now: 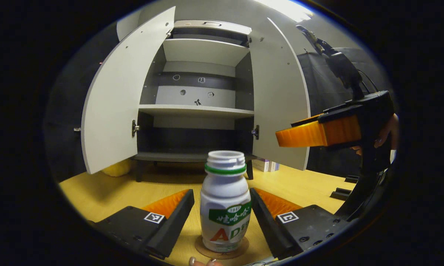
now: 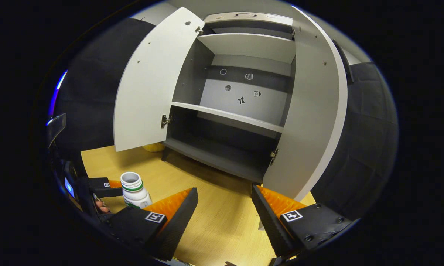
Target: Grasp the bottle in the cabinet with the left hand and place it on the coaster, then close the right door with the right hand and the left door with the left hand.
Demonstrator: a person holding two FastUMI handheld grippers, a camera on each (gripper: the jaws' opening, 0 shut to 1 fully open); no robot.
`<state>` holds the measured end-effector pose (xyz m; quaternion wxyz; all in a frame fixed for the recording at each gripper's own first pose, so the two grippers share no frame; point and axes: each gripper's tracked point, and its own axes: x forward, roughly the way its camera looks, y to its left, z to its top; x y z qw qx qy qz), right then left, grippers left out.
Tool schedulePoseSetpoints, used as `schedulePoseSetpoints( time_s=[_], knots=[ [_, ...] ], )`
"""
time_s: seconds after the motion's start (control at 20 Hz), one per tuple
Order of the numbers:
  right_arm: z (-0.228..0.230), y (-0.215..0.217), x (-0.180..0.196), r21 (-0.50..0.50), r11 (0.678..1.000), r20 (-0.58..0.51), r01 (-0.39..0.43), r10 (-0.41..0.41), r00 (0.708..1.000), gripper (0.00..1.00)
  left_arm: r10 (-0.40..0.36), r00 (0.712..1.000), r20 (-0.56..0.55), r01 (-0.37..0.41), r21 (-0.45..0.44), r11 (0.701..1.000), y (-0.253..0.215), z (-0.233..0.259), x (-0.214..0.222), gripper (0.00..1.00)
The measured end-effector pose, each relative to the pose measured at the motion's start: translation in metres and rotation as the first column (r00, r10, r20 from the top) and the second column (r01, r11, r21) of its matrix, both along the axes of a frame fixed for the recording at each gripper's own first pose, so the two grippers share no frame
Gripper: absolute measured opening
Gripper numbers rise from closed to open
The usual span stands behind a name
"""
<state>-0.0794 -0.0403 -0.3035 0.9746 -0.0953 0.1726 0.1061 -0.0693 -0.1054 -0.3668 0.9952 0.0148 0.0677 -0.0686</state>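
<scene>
A white bottle with a green neck band and no cap stands upright on a round brown coaster on the wooden table. My left gripper is open, a finger on either side of the bottle with small gaps. The bottle also appears at the lower left of the right gripper view, beside one of the left gripper's fingers. The cabinet has both doors swung wide: left door, right door. My right gripper is open and holds nothing, near the right door's lower edge. A hand holds it up at the right.
The cabinet shelves are bare. A yellow object lies below the left door and small boxes sit behind the right door. Black pieces lie on the table at the right.
</scene>
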Motion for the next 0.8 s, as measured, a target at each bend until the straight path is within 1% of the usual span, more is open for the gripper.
schedulePoseSetpoints(
  time_s=[0.15,0.3,0.45,0.6,0.7,0.8],
  knots=[
    [0.019,0.002,-0.005,0.003,1.000,-0.001,0.006,-0.006,1.000,0.98,-0.029,0.999,0.032,0.028,0.038,0.999,-0.006,0.040,0.004,0.95],
    [0.041,0.001,-0.011,0.013,1.000,-0.017,0.018,-0.018,1.000,0.98,-0.069,0.997,0.046,0.068,0.027,0.997,-0.014,0.079,0.012,0.95],
    [0.068,0.003,-0.014,0.030,0.999,-0.007,0.040,-0.040,0.999,0.98,-0.101,0.993,0.061,0.099,0.034,0.994,-0.010,0.117,0.020,0.94],
    [0.089,0.006,-0.016,0.038,0.997,0.005,0.064,-0.064,0.998,0.98,-0.129,0.989,0.078,0.124,0.065,0.990,-0.005,0.155,0.031,0.94],
    [0.103,0.008,-0.014,0.044,0.996,0.018,0.084,-0.085,0.996,0.98,-0.148,0.986,0.083,0.144,0.047,0.988,-0.007,0.175,0.034,0.94],
    [0.122,0.006,-0.011,0.050,0.993,0.041,0.108,-0.110,0.993,0.98,-0.175,0.980,0.092,0.176,0.002,0.984,-0.013,0.197,0.034,0.94]
  ],
)
